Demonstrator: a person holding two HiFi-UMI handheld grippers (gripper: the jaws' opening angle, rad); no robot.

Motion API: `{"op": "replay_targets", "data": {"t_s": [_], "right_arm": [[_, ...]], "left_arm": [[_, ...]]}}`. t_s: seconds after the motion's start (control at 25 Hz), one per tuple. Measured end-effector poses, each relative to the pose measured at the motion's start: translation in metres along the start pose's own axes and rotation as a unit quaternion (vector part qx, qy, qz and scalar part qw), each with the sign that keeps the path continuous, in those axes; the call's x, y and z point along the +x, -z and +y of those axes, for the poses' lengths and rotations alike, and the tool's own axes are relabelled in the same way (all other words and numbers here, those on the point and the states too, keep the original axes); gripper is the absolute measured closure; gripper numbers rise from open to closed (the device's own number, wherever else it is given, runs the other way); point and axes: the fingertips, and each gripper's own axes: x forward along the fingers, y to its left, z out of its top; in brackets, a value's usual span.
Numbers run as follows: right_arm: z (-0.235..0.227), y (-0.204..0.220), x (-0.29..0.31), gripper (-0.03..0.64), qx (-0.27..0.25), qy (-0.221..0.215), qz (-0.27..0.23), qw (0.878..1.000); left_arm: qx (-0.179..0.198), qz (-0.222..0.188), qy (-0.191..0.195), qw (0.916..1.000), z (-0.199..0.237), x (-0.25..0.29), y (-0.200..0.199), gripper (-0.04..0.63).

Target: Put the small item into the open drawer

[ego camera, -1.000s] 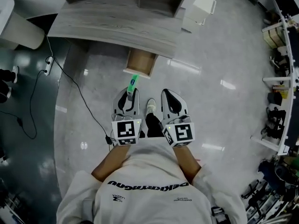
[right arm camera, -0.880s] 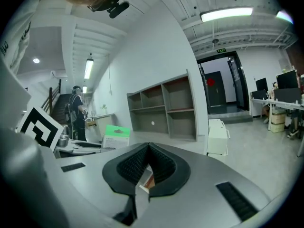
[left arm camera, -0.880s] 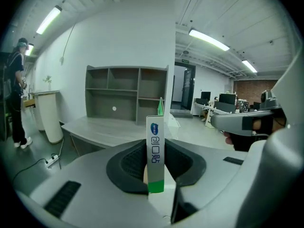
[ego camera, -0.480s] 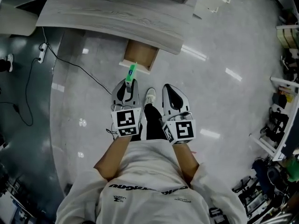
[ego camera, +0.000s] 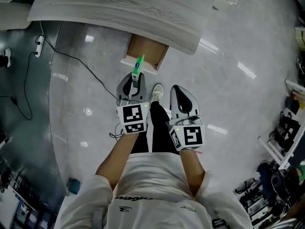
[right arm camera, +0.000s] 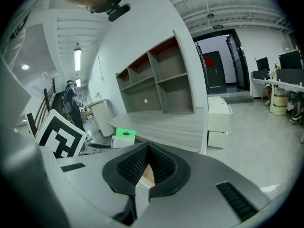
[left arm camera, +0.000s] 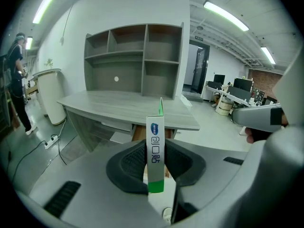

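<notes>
The small item is a narrow white and green box (ego camera: 138, 65). My left gripper (ego camera: 136, 80) is shut on it, and it sticks out forward past the fingertips. In the left gripper view the box (left arm camera: 155, 148) stands upright between the dark pads, with the grey desk (left arm camera: 128, 108) straight ahead. The open wooden drawer (ego camera: 147, 50) juts out from under the desk's front edge (ego camera: 119, 13), just beyond the box's tip. My right gripper (ego camera: 180, 92) hangs beside the left one, shut with nothing in it. In the right gripper view the box's green end (right arm camera: 124, 137) shows at the left.
A black cable (ego camera: 71, 61) runs over the glossy floor to a power strip (ego camera: 39, 43) at the left. The person's shoe (ego camera: 156, 91) stands between the grippers. An open shelf unit (left arm camera: 133, 61) sits on the desk. A white cabinet (right arm camera: 217, 120) stands to its right.
The person has stepped toward the desk, so the drawer is closer. The left gripper has carried the box forward until its tip nearly reaches the drawer front. The right gripper stays shut.
</notes>
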Motion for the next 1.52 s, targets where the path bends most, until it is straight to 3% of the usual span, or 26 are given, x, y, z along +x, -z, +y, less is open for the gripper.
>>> {"op": "replay_targets", "data": {"t_s": [0.6, 1.16, 1.52], "right_arm": [[-0.037, 0.055, 0.038, 0.591, 0.011, 0.001, 0.027, 1.000], [-0.045, 0.075, 0.053, 0.591, 0.017, -0.006, 0.039, 0.999], [-0.041, 0.085, 0.056, 0.591, 0.016, -0.011, 0.047, 0.999]], "left_arm": [[0.031, 0.040, 0.002, 0.9987, -0.002, 0.095, 0.065, 0.500], [0.020, 0.071, -0.008, 0.9972, 0.011, 0.140, 0.102, 0.499], [0.035, 0.090, -0.005, 0.9953, 0.011, 0.162, 0.112, 0.499]]}}
